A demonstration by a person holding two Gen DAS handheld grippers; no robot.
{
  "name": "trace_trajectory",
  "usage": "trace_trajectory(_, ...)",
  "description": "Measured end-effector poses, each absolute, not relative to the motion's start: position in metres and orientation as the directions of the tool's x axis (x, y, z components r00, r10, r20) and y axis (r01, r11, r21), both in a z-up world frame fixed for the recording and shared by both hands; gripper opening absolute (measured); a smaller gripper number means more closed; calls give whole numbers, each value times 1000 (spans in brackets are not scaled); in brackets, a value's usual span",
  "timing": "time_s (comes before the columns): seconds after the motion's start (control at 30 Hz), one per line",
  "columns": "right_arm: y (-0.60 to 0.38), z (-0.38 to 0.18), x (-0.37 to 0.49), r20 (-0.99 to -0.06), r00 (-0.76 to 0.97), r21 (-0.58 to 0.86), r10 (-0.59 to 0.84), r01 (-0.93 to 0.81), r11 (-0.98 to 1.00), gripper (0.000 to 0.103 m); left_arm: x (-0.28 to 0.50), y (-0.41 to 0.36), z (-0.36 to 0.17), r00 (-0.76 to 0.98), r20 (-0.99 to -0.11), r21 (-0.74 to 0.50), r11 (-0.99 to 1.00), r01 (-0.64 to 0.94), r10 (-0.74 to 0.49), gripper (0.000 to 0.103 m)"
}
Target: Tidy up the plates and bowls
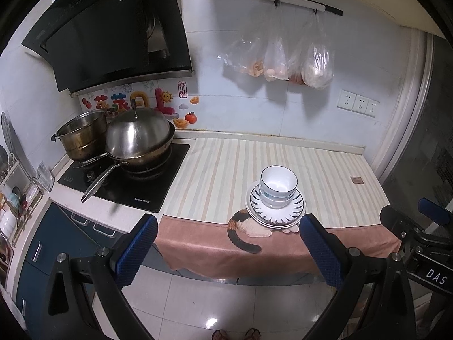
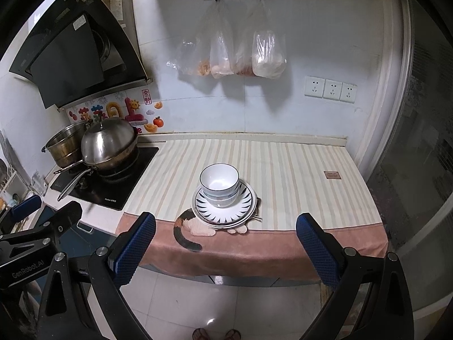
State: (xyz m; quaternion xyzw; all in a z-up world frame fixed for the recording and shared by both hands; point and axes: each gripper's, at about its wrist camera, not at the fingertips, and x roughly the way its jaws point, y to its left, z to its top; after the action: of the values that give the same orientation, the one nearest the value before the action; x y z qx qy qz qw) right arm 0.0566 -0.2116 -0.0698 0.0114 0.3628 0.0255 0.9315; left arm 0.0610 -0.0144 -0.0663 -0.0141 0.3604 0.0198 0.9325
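Both grippers hang spread wide and grasping nothing, back from the counter edge: the left gripper [image 1: 228, 250] and right gripper [image 2: 226, 250] each frame the dish stack between their blue pads. Nested white bowls [image 2: 219, 182] sit on stacked plates [image 2: 246, 206], which rest on the striped cloth [image 2: 297, 175] near its front hem, over a printed cat. Left of the stack, well apart, a lidded wok [image 1: 140, 138] stands on the stove [image 1: 141, 189].

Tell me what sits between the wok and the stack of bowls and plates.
Only bare striped cloth between wok and stack, clearest in the right wrist view.
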Motion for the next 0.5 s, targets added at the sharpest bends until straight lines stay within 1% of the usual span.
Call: trace_trajectory(0.5,-212,-68,54,-658,752,46,29,1,999,102,62,-9,-68,741,-671,-11,999,-47,28,103)
